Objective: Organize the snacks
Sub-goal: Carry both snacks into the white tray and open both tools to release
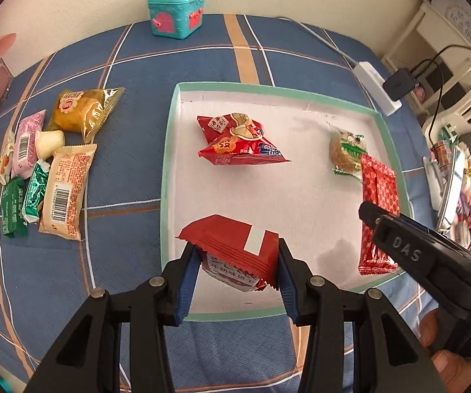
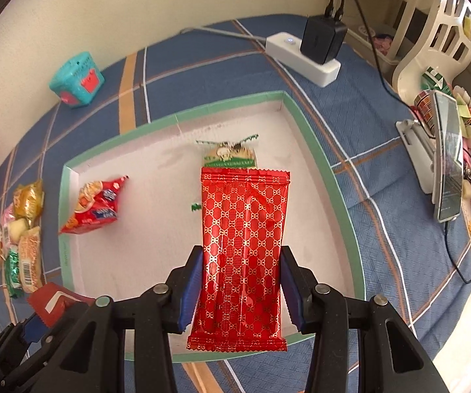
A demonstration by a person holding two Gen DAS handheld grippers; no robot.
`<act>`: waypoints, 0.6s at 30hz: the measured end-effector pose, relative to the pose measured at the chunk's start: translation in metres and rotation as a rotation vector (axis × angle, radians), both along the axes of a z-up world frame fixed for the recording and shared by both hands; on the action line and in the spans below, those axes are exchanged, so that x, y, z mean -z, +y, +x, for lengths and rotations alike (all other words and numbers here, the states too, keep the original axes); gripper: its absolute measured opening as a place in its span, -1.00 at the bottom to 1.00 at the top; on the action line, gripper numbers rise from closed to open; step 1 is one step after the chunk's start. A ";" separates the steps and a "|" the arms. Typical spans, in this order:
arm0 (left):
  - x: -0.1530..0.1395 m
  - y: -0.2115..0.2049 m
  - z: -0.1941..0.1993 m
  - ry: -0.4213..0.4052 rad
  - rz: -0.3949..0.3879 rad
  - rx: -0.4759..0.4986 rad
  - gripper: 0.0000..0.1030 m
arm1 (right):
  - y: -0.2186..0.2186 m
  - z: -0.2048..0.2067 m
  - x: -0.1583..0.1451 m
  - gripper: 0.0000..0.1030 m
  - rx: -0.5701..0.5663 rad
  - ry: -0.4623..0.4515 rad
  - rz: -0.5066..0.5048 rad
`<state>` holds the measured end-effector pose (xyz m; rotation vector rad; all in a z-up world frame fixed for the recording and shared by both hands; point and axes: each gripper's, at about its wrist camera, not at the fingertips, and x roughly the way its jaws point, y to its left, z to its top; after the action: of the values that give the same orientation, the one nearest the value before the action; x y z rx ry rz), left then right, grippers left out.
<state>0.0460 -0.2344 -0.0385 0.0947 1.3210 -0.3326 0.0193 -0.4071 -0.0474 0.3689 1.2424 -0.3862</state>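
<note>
While my left gripper clamps a plain red foil biscuit packet above the green-rimmed white cardboard tray, my right gripper pinches a long red gold-patterned wrapper, its long axis toward twelve o'clock, over the tray's right side.

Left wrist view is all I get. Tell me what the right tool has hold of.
Observer: The right tool is shut on a long red packet with a gold pattern, above the tray.
Operator: Say what lies past that packet.
Observer: A green-edged cookie packet, partly hidden behind the packet's top edge.
Operator: Report what sits right of the power strip.
Observer: A phone on a white stand, with a cable running from it.
</note>
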 end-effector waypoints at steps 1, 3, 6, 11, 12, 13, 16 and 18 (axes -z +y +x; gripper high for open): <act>0.001 -0.001 0.000 0.000 0.004 0.002 -0.10 | 0.000 0.000 0.004 -0.08 -0.002 0.012 0.004; 0.005 -0.005 0.001 0.005 0.014 0.006 -0.10 | 0.000 0.000 0.011 -0.08 -0.003 0.037 0.006; 0.013 -0.011 0.005 0.010 0.041 0.002 -0.10 | -0.001 -0.001 0.019 -0.07 -0.004 0.062 0.005; 0.018 -0.018 0.011 -0.017 0.061 -0.013 -0.09 | -0.004 -0.003 0.026 -0.07 0.001 0.078 0.018; 0.019 -0.020 0.012 -0.029 0.070 -0.012 -0.09 | -0.005 -0.001 0.028 -0.07 0.002 0.082 0.018; 0.019 -0.021 0.013 -0.039 0.077 -0.010 -0.09 | -0.005 -0.001 0.029 -0.07 0.002 0.086 0.018; 0.023 -0.026 0.016 -0.069 0.094 -0.001 -0.09 | -0.005 0.004 0.033 -0.07 0.002 0.094 0.021; 0.027 -0.029 0.020 -0.073 0.097 -0.001 -0.09 | -0.004 0.005 0.034 -0.07 0.003 0.098 0.020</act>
<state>0.0657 -0.2634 -0.0652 0.1860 1.2645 -0.2614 0.0241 -0.4114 -0.0818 0.3728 1.3422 -0.3982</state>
